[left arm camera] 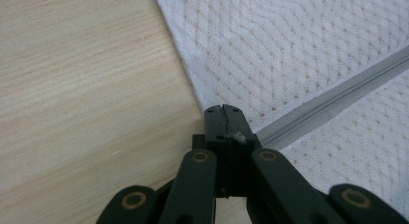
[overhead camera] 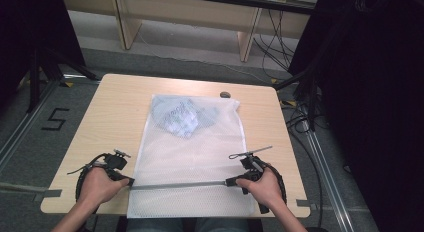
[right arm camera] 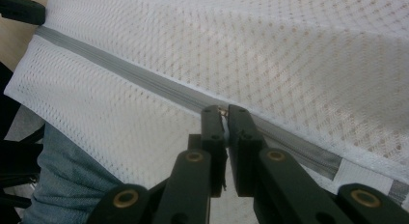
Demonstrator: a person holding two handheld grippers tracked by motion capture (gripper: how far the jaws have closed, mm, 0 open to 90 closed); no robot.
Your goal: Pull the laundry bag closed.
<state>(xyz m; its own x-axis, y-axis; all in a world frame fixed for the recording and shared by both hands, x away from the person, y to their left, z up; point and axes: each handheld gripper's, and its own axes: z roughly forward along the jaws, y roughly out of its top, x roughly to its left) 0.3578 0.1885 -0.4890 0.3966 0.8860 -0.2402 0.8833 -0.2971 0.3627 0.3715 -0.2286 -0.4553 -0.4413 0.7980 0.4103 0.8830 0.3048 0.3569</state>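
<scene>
So my left gripper [overhead camera: 129, 182] is at the left end of the grey zipper [overhead camera: 177, 184] on a white mesh laundry bag [overhead camera: 187, 157], and my right gripper [overhead camera: 231, 181] is at the zipper's right end. The bag lies flat down the middle of the surface [overhead camera: 110, 117], its near end hanging a bit over the near edge toward my lap. The zipper runs straight across it, close to that near edge.

In the left gripper view my fingers [left arm camera: 214, 120] are clenched together right where the zipper tape meets the bag's left edge, and they seem to pinch the end of it. In the right gripper view the fingers [right arm camera: 212, 122] are clenched on a tiny metal bit on the zipper, probably the slider pull, though it's too small to be sure.

Inside the bag, up toward the far edge, there's some crumpled light blue clothing [overhead camera: 182, 117]. A small dark object [overhead camera: 225, 94] sits near the far edge, just beside the bag's far right corner.
</scene>
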